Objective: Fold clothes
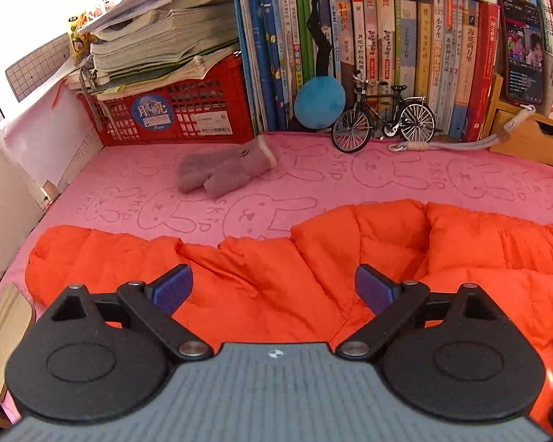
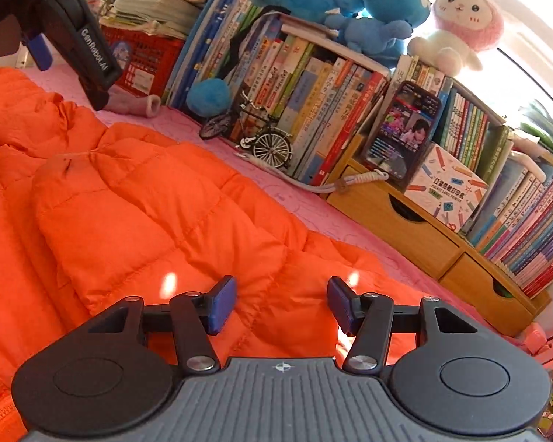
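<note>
An orange quilted puffer jacket (image 1: 276,269) lies spread across the pink bunny-print cloth (image 1: 166,169). My left gripper (image 1: 272,287) hovers over the jacket's near part, jaws wide apart with nothing pinched between the blue pads. In the right wrist view the jacket (image 2: 140,199) fills the left and middle. My right gripper (image 2: 282,304) sits low over a puffy fold, jaws partly apart; fabric shows in the gap, but the pads do not press on it. The left tool's black housing (image 2: 88,59) hangs over the jacket's far end.
A grey mitten (image 1: 221,169) lies on the cloth beyond the jacket. Behind it stand a red crate (image 1: 173,110) under stacked papers, a row of books (image 1: 405,55), a model bicycle (image 1: 383,118), a phone (image 2: 402,129) and a wooden drawer unit (image 2: 416,228).
</note>
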Motion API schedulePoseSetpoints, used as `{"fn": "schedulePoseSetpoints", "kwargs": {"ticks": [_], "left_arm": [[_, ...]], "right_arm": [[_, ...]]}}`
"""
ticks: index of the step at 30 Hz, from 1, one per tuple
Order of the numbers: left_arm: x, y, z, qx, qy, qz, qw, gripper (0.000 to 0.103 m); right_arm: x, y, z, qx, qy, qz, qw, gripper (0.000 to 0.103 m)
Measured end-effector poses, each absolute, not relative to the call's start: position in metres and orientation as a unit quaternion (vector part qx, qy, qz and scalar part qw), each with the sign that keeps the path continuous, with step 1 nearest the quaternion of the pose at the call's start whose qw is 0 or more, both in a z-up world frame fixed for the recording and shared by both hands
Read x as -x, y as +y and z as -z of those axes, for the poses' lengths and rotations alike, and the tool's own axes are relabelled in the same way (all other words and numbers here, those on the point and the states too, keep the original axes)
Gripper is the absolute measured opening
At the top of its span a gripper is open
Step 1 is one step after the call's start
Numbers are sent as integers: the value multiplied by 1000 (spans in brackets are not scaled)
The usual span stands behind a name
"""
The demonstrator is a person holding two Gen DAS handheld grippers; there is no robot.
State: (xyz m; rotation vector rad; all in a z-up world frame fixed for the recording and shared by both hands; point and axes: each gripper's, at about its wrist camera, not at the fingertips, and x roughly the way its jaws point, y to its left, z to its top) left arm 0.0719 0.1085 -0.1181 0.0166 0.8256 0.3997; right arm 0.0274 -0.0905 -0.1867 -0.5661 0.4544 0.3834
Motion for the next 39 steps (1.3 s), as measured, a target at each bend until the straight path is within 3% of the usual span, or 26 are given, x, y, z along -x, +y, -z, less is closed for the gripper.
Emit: {"fn": "schedulePoseSetpoints", "kwargs": {"ticks": [3, 7, 10, 22, 31, 39], "left_arm": [[-72, 78, 121, -75, 362, -175, 912, 100], [-83, 47, 164, -177, 374, -162, 896, 100], [-84, 44, 201, -217, 388, -158, 882, 101], [-85, 58, 203, -191, 380, -146, 893, 103], [-85, 61, 202, -183, 383, -142, 894, 103], [-89, 71, 186, -161, 415, -130, 886, 103]], "right_arm": [[-23, -65, 191, 283, 212, -214, 911, 55], [-19, -45, 193, 299, 196, -210, 910, 58], [-18, -53, 195, 322, 173, -174, 915, 75], [-4, -173, 211, 349, 222, -15, 910, 82], [-4, -191, 221, 315, 256, 4, 914, 83], [-2, -190, 193, 294, 278, 4, 914, 84]]}}
